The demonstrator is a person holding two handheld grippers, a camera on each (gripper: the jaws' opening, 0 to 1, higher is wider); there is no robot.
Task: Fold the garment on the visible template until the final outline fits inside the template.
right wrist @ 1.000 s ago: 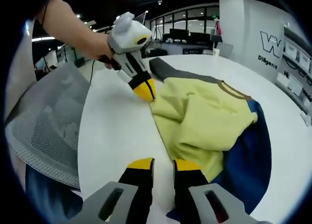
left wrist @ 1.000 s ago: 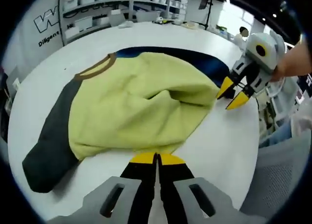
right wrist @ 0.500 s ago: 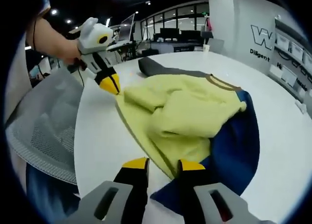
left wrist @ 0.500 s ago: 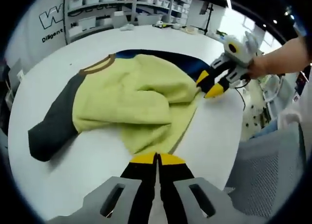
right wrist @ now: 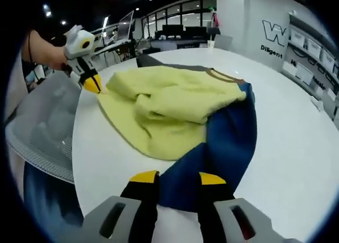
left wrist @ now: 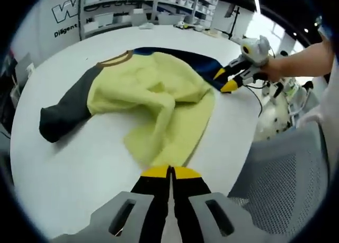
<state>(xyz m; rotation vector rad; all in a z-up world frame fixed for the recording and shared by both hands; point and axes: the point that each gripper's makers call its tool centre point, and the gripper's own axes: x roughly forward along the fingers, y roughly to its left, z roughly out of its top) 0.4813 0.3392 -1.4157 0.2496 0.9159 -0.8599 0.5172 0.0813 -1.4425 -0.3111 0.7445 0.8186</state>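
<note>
- Your work surface is a round white table [left wrist: 63, 163].
- A grey mesh chair [left wrist: 286, 185] stands right of your left tongs, against the table edge.
- Ahead of them, shelves [left wrist: 132, 5] with white bins line a white wall [left wrist: 47, 10] bearing lettering.
- Beyond your right tongs, dark windows [right wrist: 180, 15] and ceiling lights [right wrist: 47, 12].

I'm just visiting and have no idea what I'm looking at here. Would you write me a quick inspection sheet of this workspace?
Surface: round white table, bare around the garment.
Job's things: yellow top with a grey sleeve and a blue sleeve, lying rumpled; no template outline that I can make out.
Clutter: nothing seen on the table.
Grippers: left gripper jaws shut on the yellow hem; right gripper jaws apart around the blue sleeve's end.
Cables: black cable trailing from the right gripper.
Surroundings: shelves with bins, mesh chair, office desks.
</note>
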